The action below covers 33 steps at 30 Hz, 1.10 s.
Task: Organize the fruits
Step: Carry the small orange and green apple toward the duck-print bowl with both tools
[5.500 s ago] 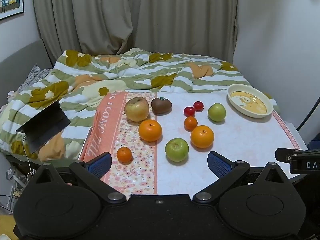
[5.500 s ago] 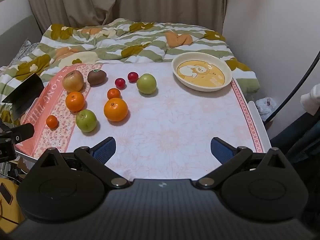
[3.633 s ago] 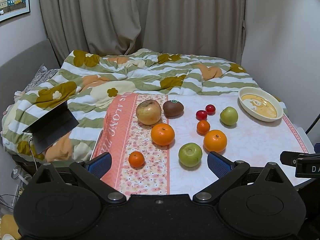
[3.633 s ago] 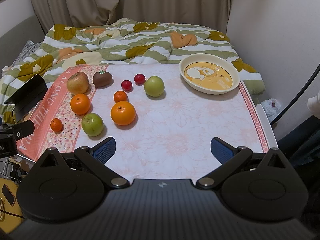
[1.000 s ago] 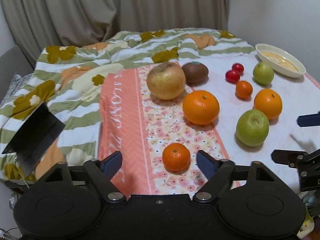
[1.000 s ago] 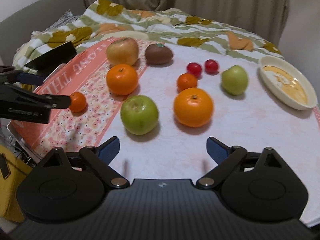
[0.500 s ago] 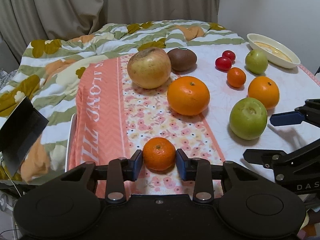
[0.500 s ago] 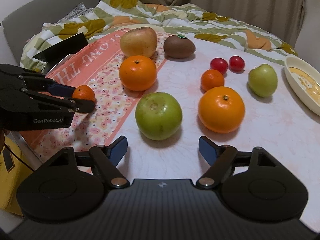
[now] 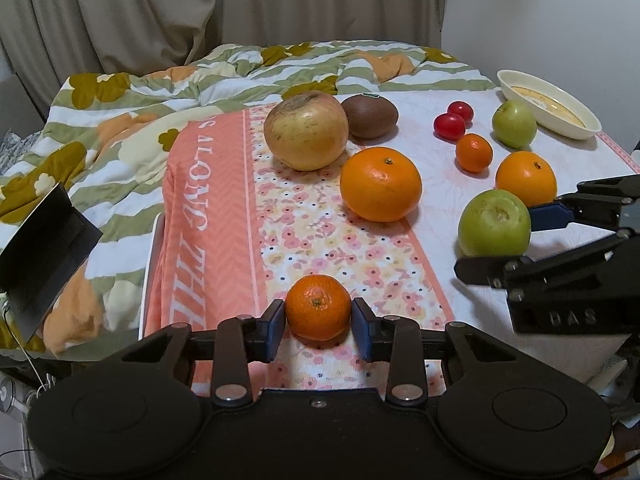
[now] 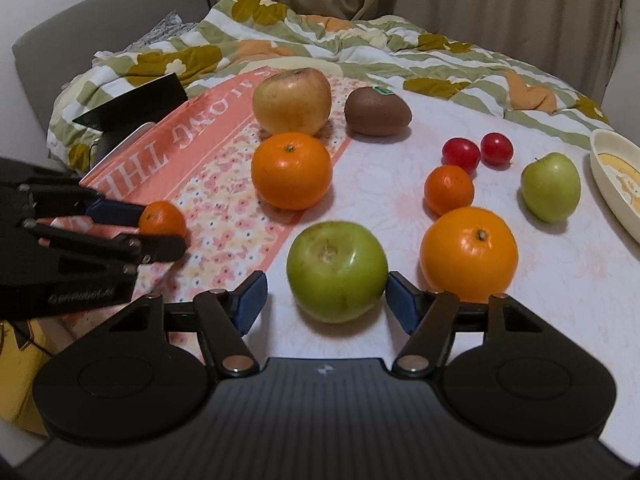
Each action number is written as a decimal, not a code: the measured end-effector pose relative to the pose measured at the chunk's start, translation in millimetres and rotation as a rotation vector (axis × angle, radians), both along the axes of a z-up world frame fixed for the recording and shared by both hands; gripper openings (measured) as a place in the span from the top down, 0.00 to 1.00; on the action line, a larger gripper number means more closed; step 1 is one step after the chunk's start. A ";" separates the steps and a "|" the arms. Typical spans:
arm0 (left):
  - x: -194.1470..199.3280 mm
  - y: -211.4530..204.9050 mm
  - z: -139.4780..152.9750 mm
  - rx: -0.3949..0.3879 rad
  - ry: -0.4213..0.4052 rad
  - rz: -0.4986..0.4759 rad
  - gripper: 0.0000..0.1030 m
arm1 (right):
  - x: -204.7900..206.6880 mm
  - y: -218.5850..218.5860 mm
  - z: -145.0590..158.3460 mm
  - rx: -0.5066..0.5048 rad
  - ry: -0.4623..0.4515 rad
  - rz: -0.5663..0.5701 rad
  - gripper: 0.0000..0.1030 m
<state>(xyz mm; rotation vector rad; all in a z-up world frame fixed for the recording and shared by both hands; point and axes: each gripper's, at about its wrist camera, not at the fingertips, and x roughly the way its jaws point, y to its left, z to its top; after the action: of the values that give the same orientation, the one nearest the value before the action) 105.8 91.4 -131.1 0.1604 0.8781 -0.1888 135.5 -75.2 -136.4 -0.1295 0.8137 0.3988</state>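
Note:
My left gripper (image 9: 319, 322) is shut on a small mandarin (image 9: 318, 306) at the near edge of the floral cloth (image 9: 304, 240); it also shows in the right wrist view (image 10: 162, 219). My right gripper (image 10: 324, 300) is open, its jaws straddling a green apple (image 10: 337, 270) with a gap on the left side; the same apple shows in the left wrist view (image 9: 494, 222). A large orange (image 10: 468, 254) sits just right of it. Another orange (image 9: 381, 184), a yellow apple (image 9: 306, 136) and a kiwi (image 9: 370, 116) lie farther back.
A second small mandarin (image 10: 449, 190), two red cherry tomatoes (image 10: 478, 151) and a smaller green apple (image 10: 551, 187) lie towards a cream bowl (image 10: 616, 184) at the far right. A striped duvet (image 9: 160, 92) and a dark tablet (image 9: 44, 248) lie beyond the table's left edge.
My left gripper has closed fully onto the small mandarin. My right gripper has moved forward so its jaws now flank the green apple, and they have narrowed.

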 end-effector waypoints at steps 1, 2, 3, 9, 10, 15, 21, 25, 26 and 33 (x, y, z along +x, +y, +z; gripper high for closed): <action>-0.9 0.6 0.1 -0.003 0.000 0.002 0.62 | 1.5 0.1 -0.3 -0.001 0.000 -0.007 0.28; -1.6 0.6 0.3 -0.005 0.000 0.005 0.62 | 2.4 0.1 -0.4 -0.005 -0.003 -0.012 0.32; -2.1 1.5 0.6 -0.007 -0.001 0.007 0.62 | 3.4 -0.2 -0.6 -0.010 -0.008 -0.012 0.33; -6.8 2.9 6.6 -0.018 -0.017 0.009 0.62 | 1.5 -0.2 1.1 -0.005 -0.012 -0.023 0.33; -7.7 2.9 8.4 -0.021 -0.021 0.010 0.62 | 0.7 -0.8 2.2 -0.004 -0.013 -0.026 0.33; -13.2 -1.3 22.3 -0.041 -0.039 0.014 0.62 | -8.4 -7.9 19.0 0.005 -0.034 -0.044 0.33; -23.1 -21.1 50.1 -0.050 -0.080 -0.003 0.62 | -22.7 -28.5 48.0 0.020 -0.064 -0.069 0.33; -26.5 -41.5 69.4 -0.058 -0.098 -0.008 0.62 | -32.4 -52.5 68.1 0.033 -0.094 -0.097 0.33; -26.7 -47.8 74.1 -0.061 -0.102 -0.009 0.62 | -33.5 -57.7 71.4 0.032 -0.096 -0.102 0.33; -23.8 -107.1 103.5 -0.085 -0.128 -0.015 0.62 | -35.7 -121.6 102.3 0.051 -0.116 -0.138 0.33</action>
<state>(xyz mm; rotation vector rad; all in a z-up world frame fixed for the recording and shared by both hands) 81.9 -15.7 -27.6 0.0990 0.7404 -0.2270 99.8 -196.8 -34.2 -0.0485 0.6934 0.2789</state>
